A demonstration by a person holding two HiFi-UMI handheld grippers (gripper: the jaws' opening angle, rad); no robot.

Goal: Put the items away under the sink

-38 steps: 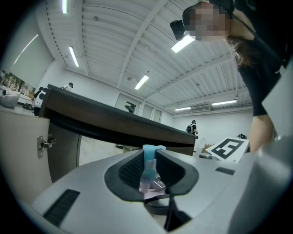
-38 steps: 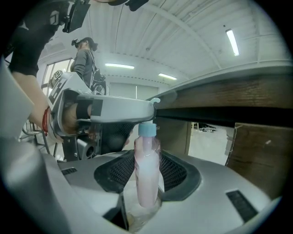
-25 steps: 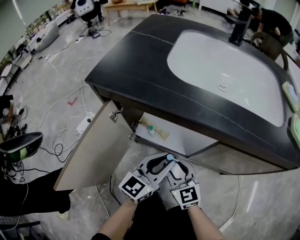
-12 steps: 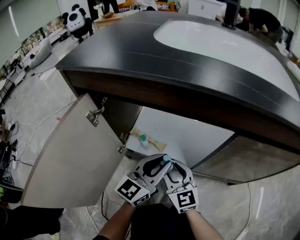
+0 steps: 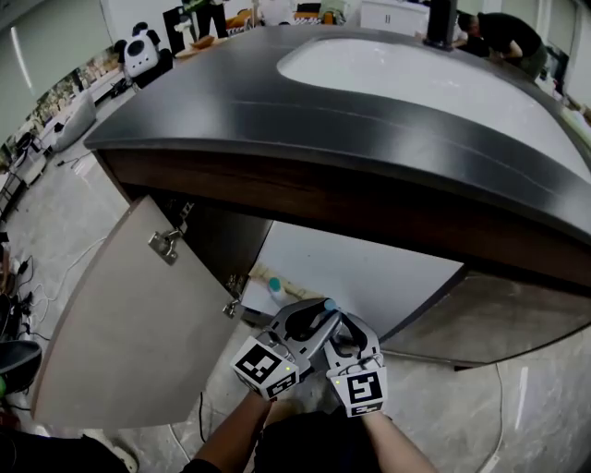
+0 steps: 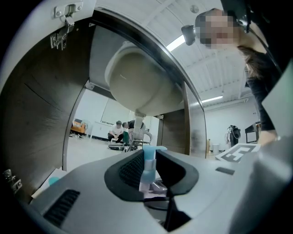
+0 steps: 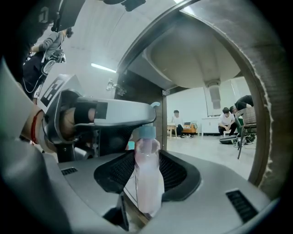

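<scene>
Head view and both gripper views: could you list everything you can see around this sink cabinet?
Countertop: one, black, across the top.
Sink basin: one, white, set in the countertop.
Faucet: one, black, behind the basin.
Cabinet door: one, beige, swung open at left.
Cabinet floor: one, white, under the sink.
Small bottle: one, blue-capped, on the cabinet floor beside an unidentifiable tan item.
Panda toy: one, black and white, background left.
People: several, in the background.
Pump bottle: one, pinkish, blue top, held by both grippers.
Left gripper: grey, shut on its neck.
Right gripper: grey, shut on its body.
</scene>
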